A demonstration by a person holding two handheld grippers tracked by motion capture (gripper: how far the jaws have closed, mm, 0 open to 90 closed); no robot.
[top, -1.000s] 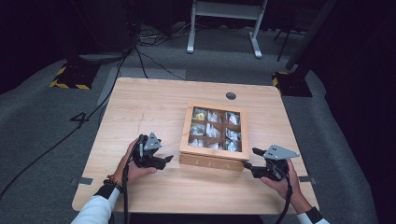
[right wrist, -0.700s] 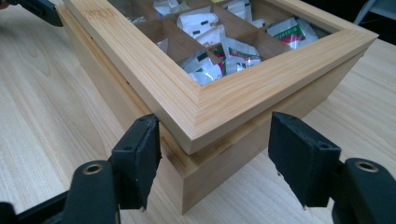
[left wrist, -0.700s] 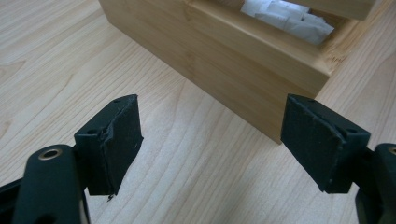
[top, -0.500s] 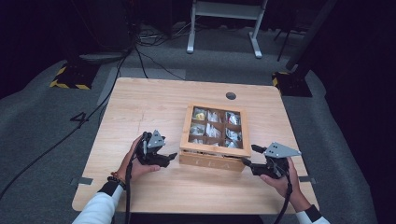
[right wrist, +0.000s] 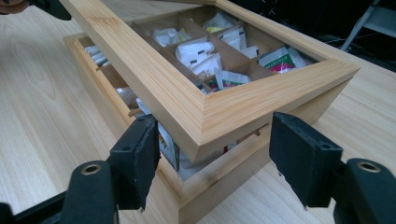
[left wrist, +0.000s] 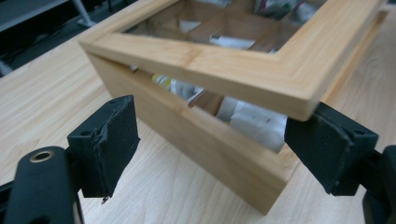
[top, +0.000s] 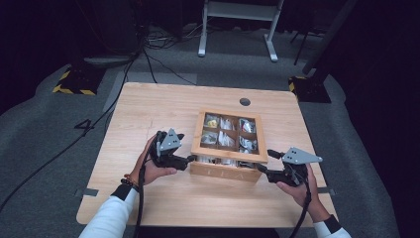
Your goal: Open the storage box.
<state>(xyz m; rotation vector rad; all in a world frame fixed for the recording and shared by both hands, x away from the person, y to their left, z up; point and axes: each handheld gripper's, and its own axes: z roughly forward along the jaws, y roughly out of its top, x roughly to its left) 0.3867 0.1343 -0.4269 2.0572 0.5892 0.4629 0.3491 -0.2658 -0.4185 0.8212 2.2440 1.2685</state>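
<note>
A wooden tea box [top: 225, 171] stands mid-table, several compartments holding tea bags [right wrist: 201, 49]. Its windowed lid [top: 229, 154] is tilted up at the front, leaving a gap above the base [left wrist: 201, 140]. My left gripper [top: 190, 158] is open at the front left corner, its jaws straddling that corner in the left gripper view [left wrist: 217, 144], one pad [left wrist: 327, 149] under the lid's edge. My right gripper [top: 260, 170] is open at the front right corner; in the right gripper view [right wrist: 217, 161] its pads [right wrist: 135, 158] flank the lid [right wrist: 261, 93] and base corner without closing on them.
The light wooden table [top: 148, 114] has a round cable hole [top: 244, 101] behind the box. Bare tabletop lies left, right and in front of the box. Cables [top: 148, 54] and a white stand [top: 237, 25] are on the floor beyond the far edge.
My left gripper has moved right, in to the box's front left corner. The right gripper has hardly shifted. The lid's front edge now looks slightly raised.
</note>
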